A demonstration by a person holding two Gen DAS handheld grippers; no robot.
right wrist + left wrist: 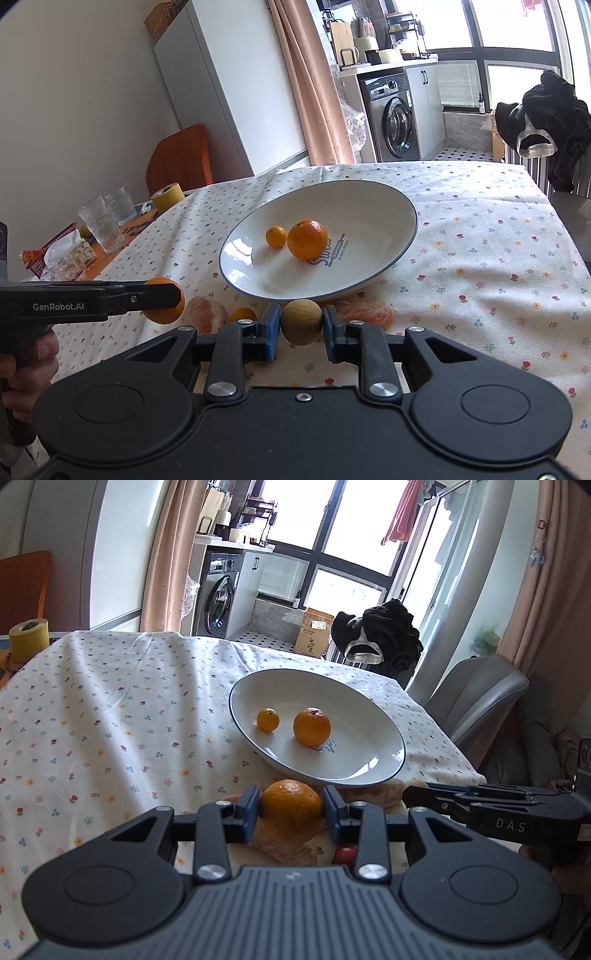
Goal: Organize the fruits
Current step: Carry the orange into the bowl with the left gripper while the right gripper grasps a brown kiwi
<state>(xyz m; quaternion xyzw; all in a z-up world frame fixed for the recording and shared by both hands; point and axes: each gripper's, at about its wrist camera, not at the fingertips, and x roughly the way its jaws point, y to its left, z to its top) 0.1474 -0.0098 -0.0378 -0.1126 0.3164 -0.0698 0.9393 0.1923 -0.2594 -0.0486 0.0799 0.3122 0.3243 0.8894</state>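
Note:
A white plate with a dark rim lies on the flowered tablecloth and holds a small orange and a bigger orange. My left gripper is shut on another orange, held above the cloth just before the plate's near rim. My right gripper is shut on a round tan-brown fruit. On the cloth lie peeled orange pieces, a small orange, orange pieces and a red fruit.
Two glasses, a yellow tape roll and a snack bag stand at the table's left. A grey chair and a chair draped in black clothes flank the far right. A hand grips the left tool.

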